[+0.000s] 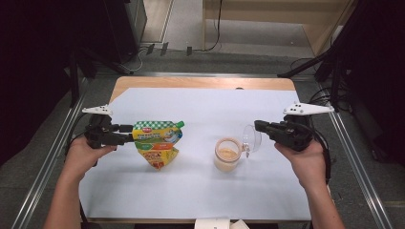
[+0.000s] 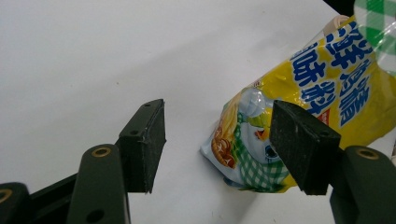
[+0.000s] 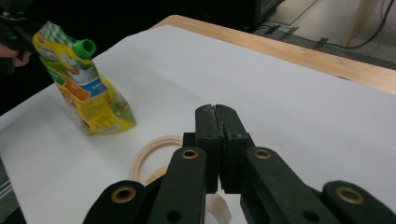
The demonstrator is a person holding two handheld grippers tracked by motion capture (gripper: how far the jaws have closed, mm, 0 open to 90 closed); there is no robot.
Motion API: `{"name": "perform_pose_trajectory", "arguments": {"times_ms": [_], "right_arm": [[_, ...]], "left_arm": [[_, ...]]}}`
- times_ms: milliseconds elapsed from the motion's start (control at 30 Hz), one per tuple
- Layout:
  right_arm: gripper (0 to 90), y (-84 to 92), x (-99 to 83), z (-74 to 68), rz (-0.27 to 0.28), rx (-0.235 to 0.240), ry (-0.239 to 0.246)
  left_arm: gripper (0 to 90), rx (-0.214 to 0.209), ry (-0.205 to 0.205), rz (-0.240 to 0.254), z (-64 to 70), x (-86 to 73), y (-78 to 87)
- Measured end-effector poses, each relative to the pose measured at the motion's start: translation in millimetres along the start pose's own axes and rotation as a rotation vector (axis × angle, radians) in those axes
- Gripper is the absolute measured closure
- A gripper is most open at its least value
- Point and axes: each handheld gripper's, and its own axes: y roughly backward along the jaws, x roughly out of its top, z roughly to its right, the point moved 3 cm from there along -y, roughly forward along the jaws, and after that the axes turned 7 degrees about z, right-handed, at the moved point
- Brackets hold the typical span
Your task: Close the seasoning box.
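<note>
two black two-jaw grippers over white sheet on wooden table (image 1: 200, 82). left gripper (image 1: 130, 139) at top corner of yellow spouted pouch with green cap (image 1: 157, 143); pouch stands tilted on sheet at left. in left gripper view, jaws stand apart, pouch bottom beyond right jaw, grip itself not clear. right gripper (image 1: 258, 126) has jaws pressed together, touching edge of clear hinged lid (image 1: 251, 138). lid stands open on small clear jar with beige contents (image 1: 227, 153), right of pouch, well apart from it.

light: bright on white table (image 1: 200, 191) | surroundings dark | shadows soft | focus: slightly blurred
</note>
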Motion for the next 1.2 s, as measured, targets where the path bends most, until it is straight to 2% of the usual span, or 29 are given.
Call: {"name": "perform_pose_trajectory", "arguments": {"times_ms": [200, 433, 533, 800, 933, 1200], "right_arm": [[89.8, 1.6, -10.4, 14.0, -0.023, -0.046, -0.017], [89.7, -10.0, -26.3, 21.6, -0.070, -0.049, -0.050], [89.6, -15.5, -30.1, 20.2, -0.082, -0.029, -0.060], [88.7, -27.7, -34.3, 5.0, -0.108, 0.039, -0.034], [86.5, -30.9, -35.2, -1.8, -0.118, 0.043, -0.020], [76.9, -32.7, -38.9, 1.7, -0.120, 0.038, -0.007]], "left_arm": [[37.1, -0.009, -0.004, -0.003, -0.6, 1.1, -3.2], [37.0, -0.017, -0.004, -0.013, -2.3, 2.1, -8.1], [37.0, -0.020, -0.004, -0.017, -3.1, 2.1, -9.2], [37.0, -0.020, -0.001, -0.017, -3.1, 2.1, -9.7], [37.0, -0.022, -0.007, -0.019, -2.6, 2.2, -10.3], [37.0, -0.019, -0.007, -0.018, -1.9, 2.2, -10.9]]}}
